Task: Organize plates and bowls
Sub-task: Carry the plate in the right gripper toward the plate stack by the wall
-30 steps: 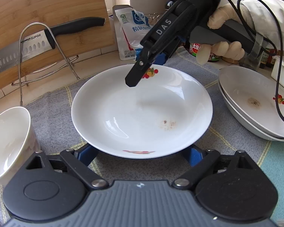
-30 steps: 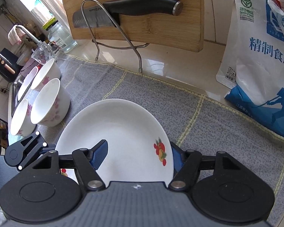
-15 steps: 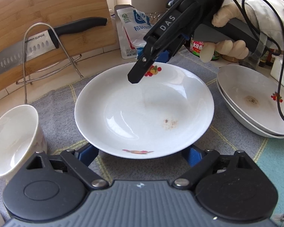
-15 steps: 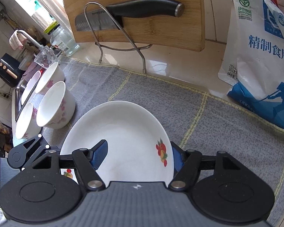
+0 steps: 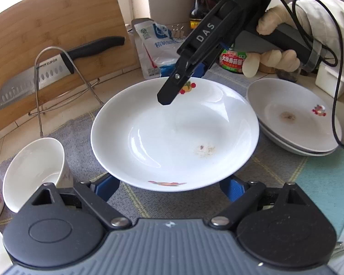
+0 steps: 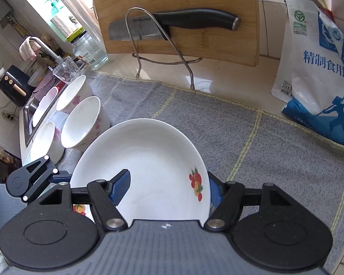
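A white plate [image 5: 172, 137] with fruit prints hangs a little above the grey mat [image 6: 240, 137]. My right gripper [image 5: 183, 84] is shut on its far rim, one finger inside the dish and the other behind the rim. In the right wrist view the plate [image 6: 149, 160] fills the space between that gripper's [image 6: 167, 188] blue pads. My left gripper [image 5: 168, 188] is open, its fingertips hidden under the plate's near rim. A stack of two soiled plates [image 5: 293, 119] lies to the right. Several white bowls [image 6: 82, 123] stand at the left.
A knife [image 5: 57, 68] rests in a wire rack against a bamboo board [image 5: 57, 23] at the back. A salt bag [image 6: 316, 68], a jar [image 5: 231, 59] and a sauce bottle [image 5: 198, 2] stand behind the mat. A gloved hand [image 5: 273, 57] holds the right gripper. A sink [image 6: 32, 110] lies far left.
The plate has risen off the mat, with both grippers rising alongside it. The bowls and the knife rack have slid further into view. Neither gripper's jaws have changed.
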Tool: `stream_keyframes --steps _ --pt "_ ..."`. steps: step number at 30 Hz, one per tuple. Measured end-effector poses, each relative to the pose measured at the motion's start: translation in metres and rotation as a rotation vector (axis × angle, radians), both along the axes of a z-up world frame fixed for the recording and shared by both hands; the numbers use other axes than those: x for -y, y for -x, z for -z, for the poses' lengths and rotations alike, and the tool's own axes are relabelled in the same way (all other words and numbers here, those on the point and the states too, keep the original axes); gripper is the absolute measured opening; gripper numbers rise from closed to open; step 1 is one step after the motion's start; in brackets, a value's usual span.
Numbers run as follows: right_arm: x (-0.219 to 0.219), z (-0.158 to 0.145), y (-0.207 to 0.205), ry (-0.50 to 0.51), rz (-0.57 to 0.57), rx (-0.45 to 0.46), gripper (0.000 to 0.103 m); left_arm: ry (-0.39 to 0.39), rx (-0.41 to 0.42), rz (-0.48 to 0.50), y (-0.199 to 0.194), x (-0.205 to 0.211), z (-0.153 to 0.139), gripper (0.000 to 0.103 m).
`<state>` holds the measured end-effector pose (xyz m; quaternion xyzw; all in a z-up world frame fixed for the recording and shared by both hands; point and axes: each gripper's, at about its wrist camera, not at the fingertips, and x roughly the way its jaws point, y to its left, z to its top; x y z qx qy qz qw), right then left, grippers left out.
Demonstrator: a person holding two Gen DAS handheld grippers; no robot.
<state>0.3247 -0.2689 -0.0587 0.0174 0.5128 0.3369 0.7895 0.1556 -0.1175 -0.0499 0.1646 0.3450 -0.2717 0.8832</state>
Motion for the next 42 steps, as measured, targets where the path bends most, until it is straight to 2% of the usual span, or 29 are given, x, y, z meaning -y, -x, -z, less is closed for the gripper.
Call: stream_keyframes --steps 16,42 --pt "0.030 -0.023 0.048 -0.010 0.105 0.054 0.075 0.004 0.037 0.114 0.023 0.013 -0.020 0.093" --pt "0.100 -0.025 0.126 -0.004 0.374 0.074 0.075 0.013 0.001 0.384 0.033 0.051 -0.026 0.093"
